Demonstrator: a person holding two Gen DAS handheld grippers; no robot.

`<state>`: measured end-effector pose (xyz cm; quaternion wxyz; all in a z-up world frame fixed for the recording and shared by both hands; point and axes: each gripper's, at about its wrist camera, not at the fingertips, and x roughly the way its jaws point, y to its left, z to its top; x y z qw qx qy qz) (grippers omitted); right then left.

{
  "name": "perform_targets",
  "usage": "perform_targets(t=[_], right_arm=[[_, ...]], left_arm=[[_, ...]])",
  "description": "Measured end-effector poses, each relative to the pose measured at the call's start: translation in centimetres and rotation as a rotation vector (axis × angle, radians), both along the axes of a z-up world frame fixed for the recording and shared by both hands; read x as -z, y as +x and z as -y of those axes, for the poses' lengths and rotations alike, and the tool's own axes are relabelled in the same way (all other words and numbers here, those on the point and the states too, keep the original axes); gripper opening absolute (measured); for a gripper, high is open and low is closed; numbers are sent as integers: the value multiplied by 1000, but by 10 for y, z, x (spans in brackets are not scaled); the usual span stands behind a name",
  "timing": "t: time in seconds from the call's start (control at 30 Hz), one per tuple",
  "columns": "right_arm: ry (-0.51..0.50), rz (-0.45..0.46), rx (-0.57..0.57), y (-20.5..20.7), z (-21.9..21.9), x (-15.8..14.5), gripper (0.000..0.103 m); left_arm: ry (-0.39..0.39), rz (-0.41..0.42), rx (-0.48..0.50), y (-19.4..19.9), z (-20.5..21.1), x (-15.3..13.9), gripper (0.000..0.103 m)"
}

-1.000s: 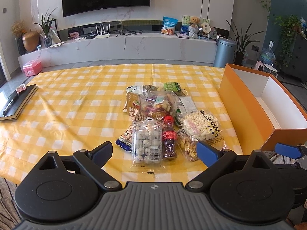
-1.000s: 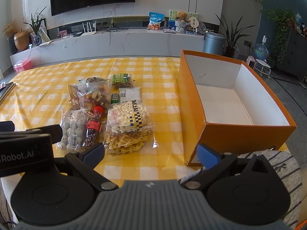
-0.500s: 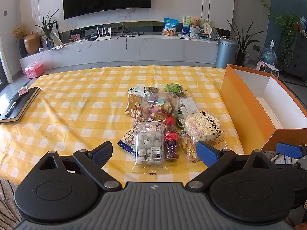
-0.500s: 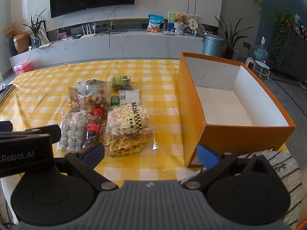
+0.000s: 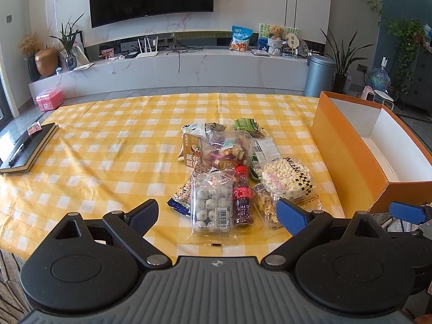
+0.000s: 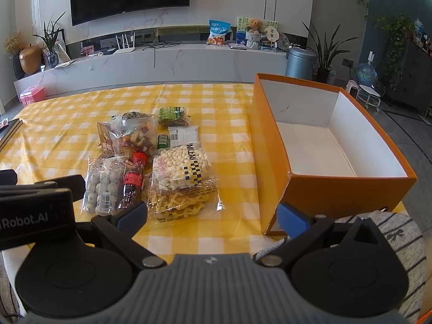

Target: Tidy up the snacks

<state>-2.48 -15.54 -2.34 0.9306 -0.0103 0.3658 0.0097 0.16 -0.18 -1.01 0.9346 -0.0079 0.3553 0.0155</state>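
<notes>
A heap of snacks lies on the yellow checked tablecloth (image 5: pixel 108 156): a clear pack of speckled balls (image 5: pixel 213 205), a small cola bottle (image 5: pixel 242 197), a bag of white puffs (image 5: pixel 286 179), a mixed-sweets bag (image 5: pixel 226 149), a green packet (image 5: pixel 247 124). In the right wrist view the same puffs bag (image 6: pixel 183 166) lies over a waffle-snack pack (image 6: pixel 183 205). An orange box (image 6: pixel 332 162) with a bare white inside stands to the right. My left gripper (image 5: pixel 218 214) hangs open just short of the heap. My right gripper (image 6: pixel 213 216) is open near the table's front edge, holding nothing.
A black notebook (image 5: pixel 25 148) with a pen lies at the table's left edge. Beyond the table run a white TV bench (image 5: pixel 175 67), a grey bin (image 5: pixel 320 75) and potted plants. A striped grey cloth (image 6: pixel 399 245) shows under the right gripper.
Both grippers have drawn back and risen a little, so the snacks and box sit slightly farther off. Nothing was grasped or moved.
</notes>
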Motion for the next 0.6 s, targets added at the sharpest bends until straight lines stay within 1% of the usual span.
perform_targets(t=[0.6], right_arm=[[9,-2,-4,0,-3,0,100]], left_arm=[[8,5,-13,-4,-3,-3,103]])
